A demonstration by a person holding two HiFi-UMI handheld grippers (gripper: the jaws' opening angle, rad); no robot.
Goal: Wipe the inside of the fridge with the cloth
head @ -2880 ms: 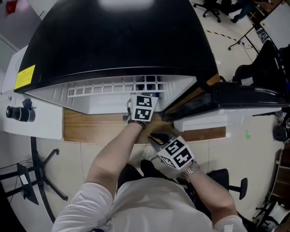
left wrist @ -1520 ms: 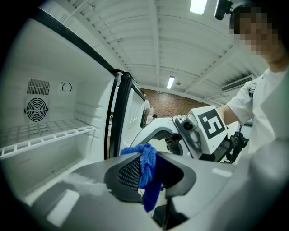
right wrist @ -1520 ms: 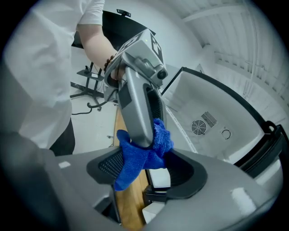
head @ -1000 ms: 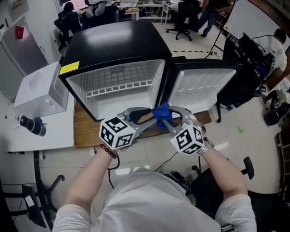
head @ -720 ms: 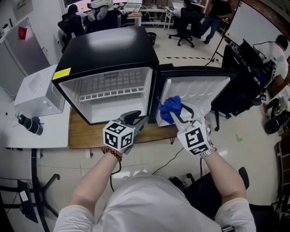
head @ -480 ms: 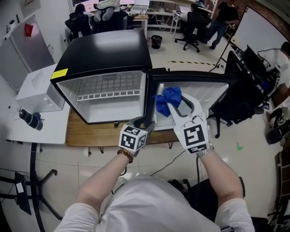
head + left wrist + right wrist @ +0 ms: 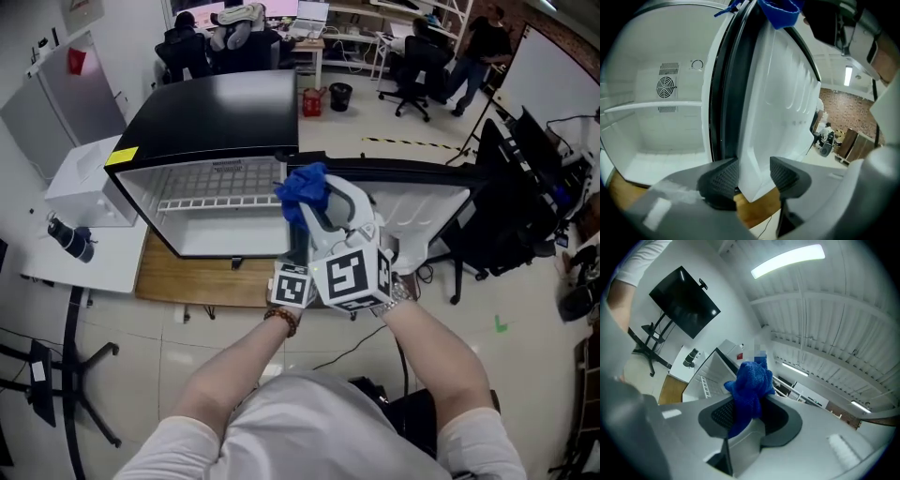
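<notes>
Cloth (image 7: 749, 383), blue and bunched, is clenched in the right tongs (image 7: 746, 412), which have lifted it to the fridge (image 7: 202, 122) mouth within the last second, so wiping can likely start. Meanwhile the left tongs (image 7: 751, 176) have dropped low and just been opening, released astride the door (image 7: 778, 93) corner. Only the left gripper view shows that. The head view puts the shelf (image 7: 220, 200) at 9 o'clock of the cloth.

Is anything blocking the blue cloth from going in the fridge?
No, nothing visible. The fridge door is swung open, and the right gripper holds the cloth before the opening. Only a wire shelf inside.
</notes>
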